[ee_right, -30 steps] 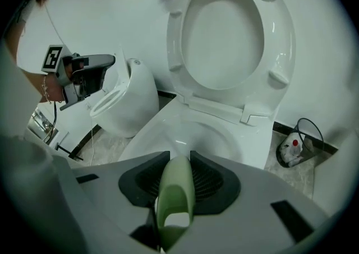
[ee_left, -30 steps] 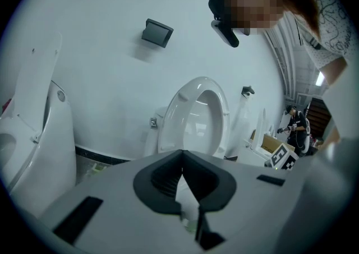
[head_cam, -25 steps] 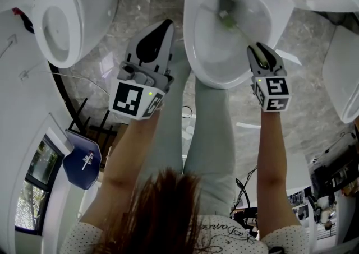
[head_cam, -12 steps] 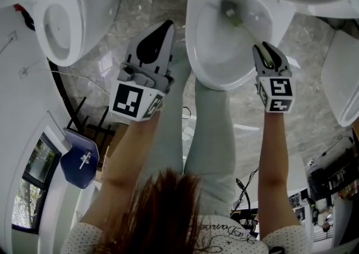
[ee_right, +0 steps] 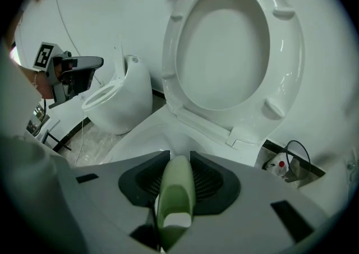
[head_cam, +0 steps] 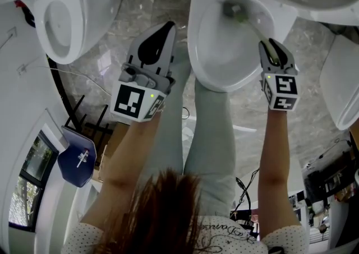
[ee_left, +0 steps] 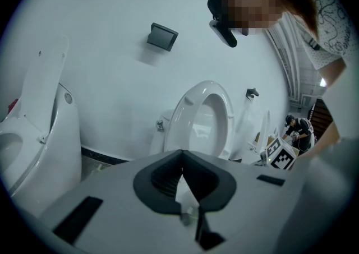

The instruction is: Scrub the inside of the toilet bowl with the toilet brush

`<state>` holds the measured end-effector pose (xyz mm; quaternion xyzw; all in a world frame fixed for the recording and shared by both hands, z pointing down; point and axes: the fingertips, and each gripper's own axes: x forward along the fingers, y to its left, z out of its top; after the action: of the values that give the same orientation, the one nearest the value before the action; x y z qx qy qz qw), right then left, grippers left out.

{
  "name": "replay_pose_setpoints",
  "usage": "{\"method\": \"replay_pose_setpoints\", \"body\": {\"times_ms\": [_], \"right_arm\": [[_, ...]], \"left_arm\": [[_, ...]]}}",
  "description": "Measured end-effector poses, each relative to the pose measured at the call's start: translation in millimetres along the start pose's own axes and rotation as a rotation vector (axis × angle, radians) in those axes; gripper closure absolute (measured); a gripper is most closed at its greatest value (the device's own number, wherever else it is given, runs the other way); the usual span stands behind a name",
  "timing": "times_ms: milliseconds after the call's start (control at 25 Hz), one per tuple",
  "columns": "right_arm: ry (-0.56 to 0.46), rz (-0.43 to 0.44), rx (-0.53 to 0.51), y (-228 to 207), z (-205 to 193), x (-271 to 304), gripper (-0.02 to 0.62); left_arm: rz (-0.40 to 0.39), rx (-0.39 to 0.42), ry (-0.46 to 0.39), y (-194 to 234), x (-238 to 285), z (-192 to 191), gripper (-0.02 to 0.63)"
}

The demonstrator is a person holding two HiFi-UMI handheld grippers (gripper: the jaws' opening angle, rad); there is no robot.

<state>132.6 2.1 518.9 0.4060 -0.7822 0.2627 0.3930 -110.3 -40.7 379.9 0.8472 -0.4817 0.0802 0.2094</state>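
Note:
The white toilet bowl (head_cam: 210,51) is open at the top middle of the head view, its seat and lid (ee_right: 230,40) raised. The toilet brush's dark and green head (head_cam: 235,10) lies deep inside the bowl, near the back. My right gripper (head_cam: 271,44) hangs over the bowl's right rim, shut on the brush's pale green handle (ee_right: 175,199). My left gripper (head_cam: 166,25) stays to the left of the bowl over the floor, jaws shut (ee_left: 182,175) with nothing in them.
A second toilet (head_cam: 56,17) stands at the upper left and another white fixture (head_cam: 345,79) at the right edge. A blue object (head_cam: 78,160) sits at the lower left. A small bottle and a cable (ee_right: 280,163) lie on the floor behind the bowl.
My right gripper has shifted right along the bowl's rim, and the brush head has swept toward the back right of the bowl. The left gripper has hardly moved.

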Motion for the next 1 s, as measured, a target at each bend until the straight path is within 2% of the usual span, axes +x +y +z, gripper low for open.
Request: {"method": "replay_pose_setpoints", "body": {"times_ms": [680, 1000], "right_arm": [[-0.031, -0.022, -0.05, 7.7, 15.9, 16.5, 0.471], [-0.085, 0.025, 0.031, 24.9, 17.5, 18.0, 0.471]], "left_arm": [[0.033, -0.01, -0.002, 12.1, -8.4, -2.8, 0.603], [0.028, -0.004, -0.002, 11.4, -9.4, -2.0, 0.603]]}}
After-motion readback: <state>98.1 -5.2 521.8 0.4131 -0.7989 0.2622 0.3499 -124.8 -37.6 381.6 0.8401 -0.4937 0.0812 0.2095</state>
